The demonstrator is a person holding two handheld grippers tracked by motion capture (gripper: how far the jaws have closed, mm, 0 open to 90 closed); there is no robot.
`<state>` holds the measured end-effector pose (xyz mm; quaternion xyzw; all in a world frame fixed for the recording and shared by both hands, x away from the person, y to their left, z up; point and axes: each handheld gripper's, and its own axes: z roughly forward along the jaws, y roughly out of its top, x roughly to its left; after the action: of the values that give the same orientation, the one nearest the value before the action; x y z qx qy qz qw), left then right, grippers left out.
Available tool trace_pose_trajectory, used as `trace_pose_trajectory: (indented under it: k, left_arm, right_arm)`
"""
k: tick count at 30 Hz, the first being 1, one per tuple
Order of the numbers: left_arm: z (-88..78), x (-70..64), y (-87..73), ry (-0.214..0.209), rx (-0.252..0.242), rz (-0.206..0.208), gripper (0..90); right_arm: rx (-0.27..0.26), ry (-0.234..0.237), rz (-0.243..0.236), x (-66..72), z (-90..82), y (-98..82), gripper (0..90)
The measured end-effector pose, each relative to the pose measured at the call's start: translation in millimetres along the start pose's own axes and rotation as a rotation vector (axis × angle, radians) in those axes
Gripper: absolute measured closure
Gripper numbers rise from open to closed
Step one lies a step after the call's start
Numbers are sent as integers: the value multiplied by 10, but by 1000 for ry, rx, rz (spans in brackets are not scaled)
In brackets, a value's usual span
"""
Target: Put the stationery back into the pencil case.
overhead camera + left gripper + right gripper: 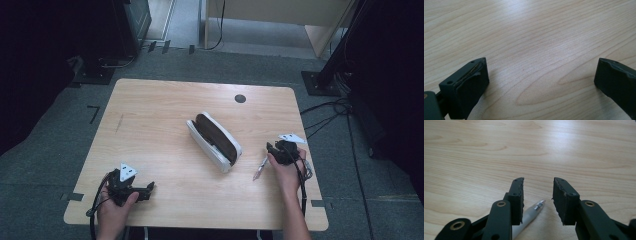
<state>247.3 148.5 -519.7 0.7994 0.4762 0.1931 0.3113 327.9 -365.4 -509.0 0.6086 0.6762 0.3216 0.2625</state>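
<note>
Right gripper [537, 192]: jaws are seen apart, not pressing on anything; a pen [530, 216] is lying on the table [474, 152] between them, close to the left jaw.
Pen: found near the right edge of the table, just beside the right hand [286, 170].
Left gripper [541, 75]: jaws are held wide apart over bare wood.
Pencil case [215, 141]: placed open in the table's middle, well apart from the pen.
</note>
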Motion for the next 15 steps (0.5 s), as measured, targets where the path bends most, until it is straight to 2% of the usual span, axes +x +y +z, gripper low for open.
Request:
trace_pose_trajectory:
  k: [4, 11, 15]
  left_arm:
    - [0, 1, 0, 0, 1, 1, 0]
    - [0, 0, 0, 0, 0, 0, 0]
    - [0, 0, 0, 0, 0, 0, 0]
  right_arm:
    - [12, -13, -4, -44, 21, -39, 599]
    - [9, -5, -3, -111, -29, -69, 575]
    - [18, -13, -30, -92, -4, -50, 553]
